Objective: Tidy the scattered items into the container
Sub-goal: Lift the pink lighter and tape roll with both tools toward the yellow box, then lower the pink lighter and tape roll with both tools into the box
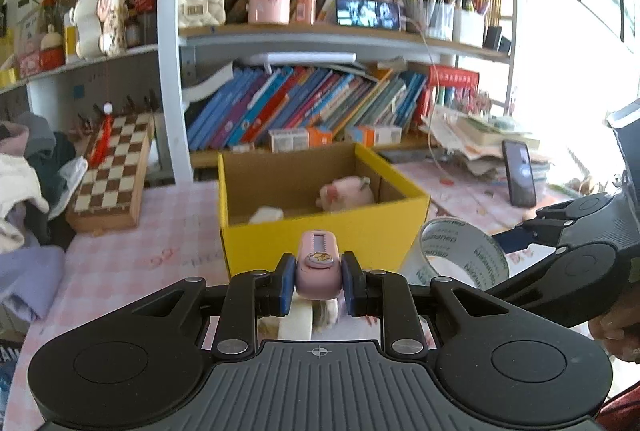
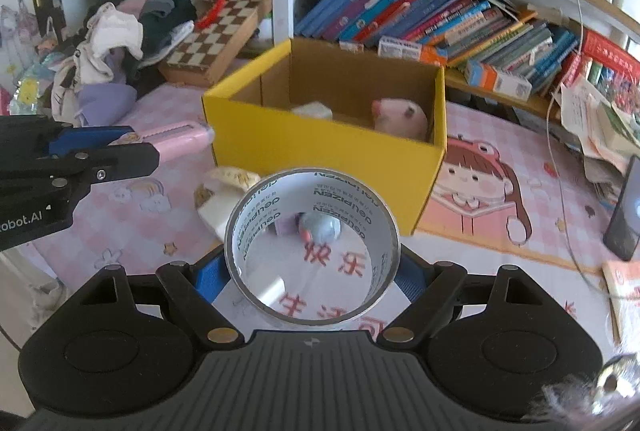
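Left tongs clench the pink cutter; right tongs clench the tape roll. Both hover just before the yellow box. Best carry each well over its rim, then release, sparing the plush inside.

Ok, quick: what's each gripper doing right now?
Left gripper: shut on the pink device.
Right gripper: shut on the tape roll.

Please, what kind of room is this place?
Probably a child's bedroom or study corner at home. Shelves packed with colourful books stand behind a table with a pink cartoon cloth, and a chessboard and a pile of clothes lie nearby.
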### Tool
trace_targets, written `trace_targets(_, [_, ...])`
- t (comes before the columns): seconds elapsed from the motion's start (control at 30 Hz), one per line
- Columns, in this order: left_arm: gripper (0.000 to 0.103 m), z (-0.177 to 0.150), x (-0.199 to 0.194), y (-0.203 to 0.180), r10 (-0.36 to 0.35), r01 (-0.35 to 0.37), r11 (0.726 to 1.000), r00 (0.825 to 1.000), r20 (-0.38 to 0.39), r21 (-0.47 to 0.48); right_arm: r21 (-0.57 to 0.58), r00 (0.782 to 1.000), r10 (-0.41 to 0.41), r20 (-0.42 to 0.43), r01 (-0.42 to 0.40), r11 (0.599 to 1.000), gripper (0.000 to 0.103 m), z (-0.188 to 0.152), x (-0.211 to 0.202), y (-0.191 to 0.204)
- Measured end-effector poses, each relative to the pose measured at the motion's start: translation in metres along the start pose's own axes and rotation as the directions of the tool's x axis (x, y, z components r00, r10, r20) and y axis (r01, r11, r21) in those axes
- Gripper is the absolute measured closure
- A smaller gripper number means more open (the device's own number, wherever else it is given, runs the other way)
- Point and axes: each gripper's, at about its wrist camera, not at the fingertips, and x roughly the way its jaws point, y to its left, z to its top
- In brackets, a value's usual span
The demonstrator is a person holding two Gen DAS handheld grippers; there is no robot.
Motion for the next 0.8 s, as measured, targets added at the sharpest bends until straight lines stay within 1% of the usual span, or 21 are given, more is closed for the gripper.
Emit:
trace_targets(0.23, [0.08, 0.026, 0.008, 0.009, -0.003, 0.003, 1.0, 0.998, 0.057, -0.008, -0.018, 0.998, 0.016, 0.068, -0.015, 1.0, 0.02, 0.038, -0.002, -0.011])
trace_targets(0.37, [0.08, 0.041, 0.02, 0.014, 0.001, -0.001, 1.0, 0.997, 0.077, -0.008, -0.03, 0.994, 0.026, 0.102, -0.023, 0.999, 0.02, 0.061, 0.002, -0.02])
trace_targets(0.5, [0.08, 0.055, 0.037, 0.02, 0.021, -0.02, 1.0, 0.996, 0.086, -0.009, -0.066, 0.992, 0.035, 0.125, -0.027, 0.997, 0.02, 0.085, 0.013, -0.029])
trace_targets(0.67, [0.08, 0.066, 0.06, 0.026, 0.053, -0.053, 0.999, 0.996, 0.072, 0.001, -0.098, 0.989, 0.063, 0.131, -0.051, 0.994, 0.02, 0.115, 0.033, -0.041])
trace_targets(0.8, [0.08, 0.069, 0.083, 0.029, 0.071, -0.071, 0.997, 0.997, 0.027, 0.012, -0.124, 0.99, 0.083, 0.112, -0.069, 0.99, 0.02, 0.134, 0.058, -0.052])
